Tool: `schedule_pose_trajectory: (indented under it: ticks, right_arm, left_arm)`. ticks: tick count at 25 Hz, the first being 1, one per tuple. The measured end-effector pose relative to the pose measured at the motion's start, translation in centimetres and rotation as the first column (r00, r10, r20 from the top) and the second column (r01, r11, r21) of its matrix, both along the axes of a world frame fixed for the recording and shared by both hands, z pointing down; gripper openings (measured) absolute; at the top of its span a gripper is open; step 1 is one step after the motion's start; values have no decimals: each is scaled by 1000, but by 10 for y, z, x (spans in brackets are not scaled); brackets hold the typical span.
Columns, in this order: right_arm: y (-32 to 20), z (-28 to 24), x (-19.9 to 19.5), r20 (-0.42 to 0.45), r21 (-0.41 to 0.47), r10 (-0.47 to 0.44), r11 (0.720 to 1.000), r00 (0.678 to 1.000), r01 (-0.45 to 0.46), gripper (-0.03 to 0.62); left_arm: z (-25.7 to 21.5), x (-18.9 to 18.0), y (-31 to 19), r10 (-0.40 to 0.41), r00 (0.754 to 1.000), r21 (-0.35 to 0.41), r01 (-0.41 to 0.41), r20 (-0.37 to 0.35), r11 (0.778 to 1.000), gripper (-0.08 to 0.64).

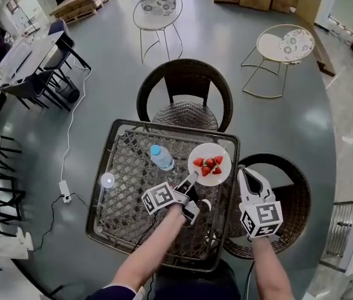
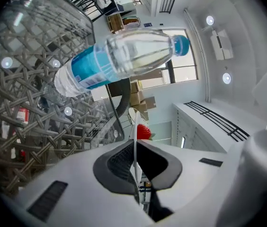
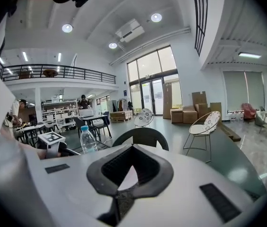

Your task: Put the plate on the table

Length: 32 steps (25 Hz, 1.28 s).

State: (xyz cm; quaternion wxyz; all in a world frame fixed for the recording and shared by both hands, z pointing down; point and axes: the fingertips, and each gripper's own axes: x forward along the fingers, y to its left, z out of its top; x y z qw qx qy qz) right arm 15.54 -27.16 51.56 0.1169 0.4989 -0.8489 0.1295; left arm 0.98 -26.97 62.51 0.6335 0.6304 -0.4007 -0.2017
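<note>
I log: table [image 1: 120,186] woven wicker under clear glossy glass, dark metal frame. Plate [image 1: 209,149] white, smooth, glossy. Bottle [image 1: 161,157] clear plastic. Left gripper [image 1: 193,179] shell matt white plastic, pads [image 2: 119,162] dark, ribbed.

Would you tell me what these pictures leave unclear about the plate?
- Whether the plate touches the table: head view looks steeply down; left gripper view shows only its rim edge-on.
- Strawberries: too small to count in head view; left fingers hide all but one.
- The right gripper's own body hides the plate in its view.
</note>
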Motion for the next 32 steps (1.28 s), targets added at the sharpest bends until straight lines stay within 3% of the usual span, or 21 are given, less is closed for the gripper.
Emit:
schedule_pose_trajectory:
  ticks: [15, 32]
  right_arm:
    - [-25, 46, -1, -11, -76, -13, 997, 1000, 12, 5]
    - [-26, 56, 0, -1, -98, 8, 995, 1000, -8, 5]
  left_arm:
    - [74, -1, -38, -103, 994, -94, 105, 26, 990, 16]
    - [86, 1, -50, -125, 992, -131, 128, 27, 983, 16]
